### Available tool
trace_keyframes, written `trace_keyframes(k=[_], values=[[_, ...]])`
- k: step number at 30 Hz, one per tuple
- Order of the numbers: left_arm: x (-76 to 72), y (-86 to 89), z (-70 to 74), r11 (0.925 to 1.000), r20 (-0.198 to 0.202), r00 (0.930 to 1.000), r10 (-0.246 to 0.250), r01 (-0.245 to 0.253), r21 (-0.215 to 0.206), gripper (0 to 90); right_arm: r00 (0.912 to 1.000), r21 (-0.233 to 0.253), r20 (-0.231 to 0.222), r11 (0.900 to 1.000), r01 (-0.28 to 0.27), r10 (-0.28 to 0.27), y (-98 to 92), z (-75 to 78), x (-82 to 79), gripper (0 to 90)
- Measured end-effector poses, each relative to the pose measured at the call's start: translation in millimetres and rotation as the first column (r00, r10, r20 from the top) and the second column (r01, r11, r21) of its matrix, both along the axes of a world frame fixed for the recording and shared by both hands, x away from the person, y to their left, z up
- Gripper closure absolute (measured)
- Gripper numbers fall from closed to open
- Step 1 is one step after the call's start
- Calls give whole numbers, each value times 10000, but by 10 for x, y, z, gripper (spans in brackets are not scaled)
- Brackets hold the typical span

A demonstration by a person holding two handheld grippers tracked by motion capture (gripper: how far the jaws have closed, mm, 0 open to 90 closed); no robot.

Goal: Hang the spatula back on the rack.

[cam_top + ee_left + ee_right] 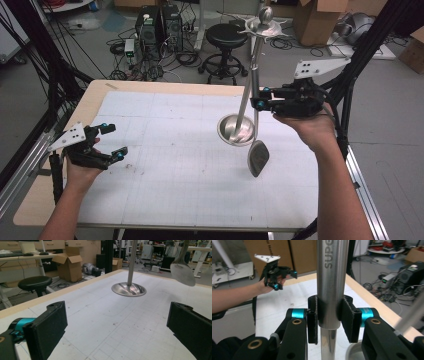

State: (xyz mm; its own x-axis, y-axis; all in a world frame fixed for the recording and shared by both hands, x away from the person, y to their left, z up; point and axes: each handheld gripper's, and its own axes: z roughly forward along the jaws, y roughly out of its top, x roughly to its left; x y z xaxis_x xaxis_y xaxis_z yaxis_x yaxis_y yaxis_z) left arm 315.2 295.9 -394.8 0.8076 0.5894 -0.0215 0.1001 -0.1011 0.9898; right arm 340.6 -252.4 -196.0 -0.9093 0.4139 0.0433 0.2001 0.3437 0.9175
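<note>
Table (165,195) under white gridded mat. Steel stand pole (248,85), upright on round base (235,131), pinched mid-height by right gripper (259,98), pads (348,317) pressed on both sides. Spatula (258,157) hanging just below right gripper, beside base. Left gripper (113,140) well apart from pole, jaws spread, holding nothing.

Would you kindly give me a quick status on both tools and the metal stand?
Right tool shut on stand pole. Left tool open, off to the side above the table. Spoon hangs beside round base.
</note>
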Motion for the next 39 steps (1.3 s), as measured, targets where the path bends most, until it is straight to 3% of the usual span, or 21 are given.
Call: trace_keyframes(k=[10, 22, 28, 39], values=[[7, 1, -6, 10000, -55, 10000, -13, 13, 19, 35, 9964, 33, 134, 9965, 837, -837, -350, 146, 94, 696], [7, -9, -10, 10000, -72, 10000, -11, 12, 69, 35, 9860, 416, -352, 9855, 1643, -1629, -674, 68, 332, 697], [16, -9, -17, 10000, -109, 9999, 5, -4, 90, 35, 9776, 273, -662, 9790, 2019, -1997, -713, 66, 477, 697], [15, 8, -10, 10000, -48, 10000, 68, -68, 38, 35, 9744, 417, -748, 9756, 2153, -2119, -671, 38, 600, 697]])
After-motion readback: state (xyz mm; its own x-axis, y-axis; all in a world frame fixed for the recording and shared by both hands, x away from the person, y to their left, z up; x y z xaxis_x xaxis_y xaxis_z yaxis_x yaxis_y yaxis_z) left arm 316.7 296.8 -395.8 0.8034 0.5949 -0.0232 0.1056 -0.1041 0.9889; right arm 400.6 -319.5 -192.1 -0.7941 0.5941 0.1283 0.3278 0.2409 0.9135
